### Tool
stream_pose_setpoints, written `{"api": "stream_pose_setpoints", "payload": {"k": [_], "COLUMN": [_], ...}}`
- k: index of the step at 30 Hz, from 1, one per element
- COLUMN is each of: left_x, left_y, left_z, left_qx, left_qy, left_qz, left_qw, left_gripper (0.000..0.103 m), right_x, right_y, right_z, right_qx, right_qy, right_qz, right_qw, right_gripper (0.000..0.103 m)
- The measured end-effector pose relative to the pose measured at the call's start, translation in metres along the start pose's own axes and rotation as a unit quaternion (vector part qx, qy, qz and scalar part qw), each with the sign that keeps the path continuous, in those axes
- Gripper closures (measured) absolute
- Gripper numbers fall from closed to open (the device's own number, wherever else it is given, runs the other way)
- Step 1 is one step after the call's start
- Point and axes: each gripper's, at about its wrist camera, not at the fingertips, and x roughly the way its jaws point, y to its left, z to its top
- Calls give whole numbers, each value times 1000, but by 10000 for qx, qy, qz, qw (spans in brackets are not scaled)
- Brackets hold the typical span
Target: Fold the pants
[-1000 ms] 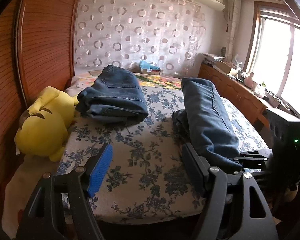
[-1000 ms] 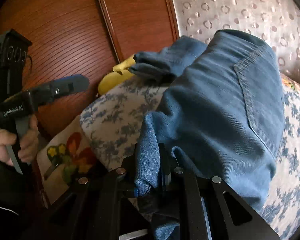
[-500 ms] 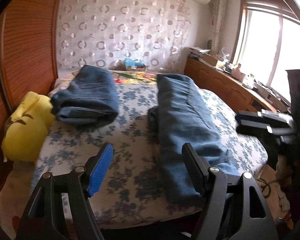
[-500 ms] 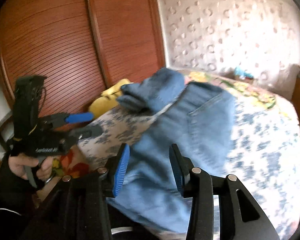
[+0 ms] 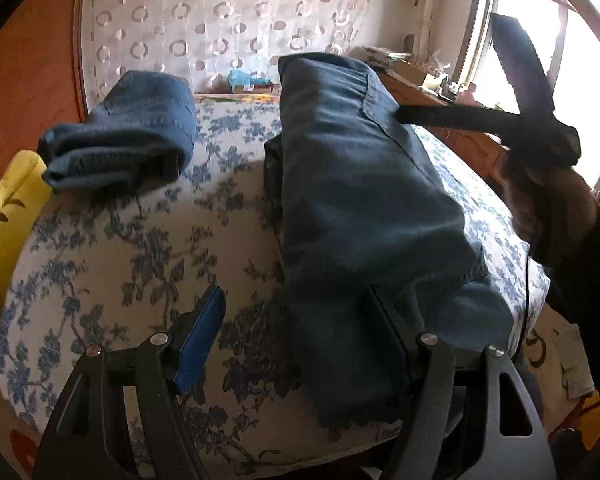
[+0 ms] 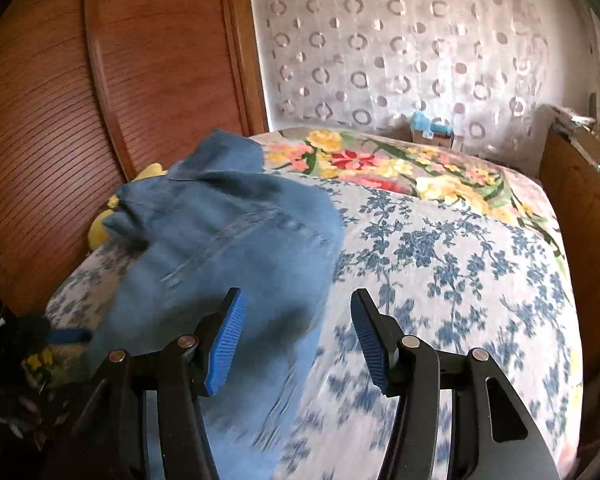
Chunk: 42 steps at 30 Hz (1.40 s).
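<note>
Released a second ago, the pants (image 5: 364, 216) are lying lengthwise on the bed (image 5: 140, 248) while the right gripper (image 6: 296, 336) is opening empty above them and the left gripper (image 5: 296, 336), fingers spread and holding nothing, is nearing their hem.

Blue denim pants (image 5: 352, 184), blue-floral bedsheet (image 5: 140, 248)

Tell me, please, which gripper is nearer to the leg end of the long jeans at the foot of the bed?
Left. The left gripper hangs open right over the long jeans' leg end. The right gripper, jaws opening and empty, is raised above the waist end.
</note>
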Motion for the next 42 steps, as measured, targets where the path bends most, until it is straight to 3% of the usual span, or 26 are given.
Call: {"api": "stream_pose_setpoints", "payload": {"k": [5, 11, 26, 42], "left_x": [-1, -3, 5, 49], "left_y": [4, 3, 11, 24], "left_z": [-4, -2, 48, 94], "left_qx": [-134, -215, -157, -114], "left_qy": [23, 47, -54, 266], "left_qz": [-54, -76, -102, -127], "left_qw": [9999, 9997, 9998, 9995], "left_gripper": [30, 30, 30, 30], "right_x": [38, 92, 63, 92], "right_y": [-11, -8, -27, -38], "right_z": [19, 20, 8, -4], "right_qx": [267, 212, 451, 953], "right_qy": [185, 651, 834, 1127], "right_qz": [366, 430, 974, 1580], "right_qw": [9988, 9967, 9907, 9763], "right_gripper": [33, 31, 25, 22]}}
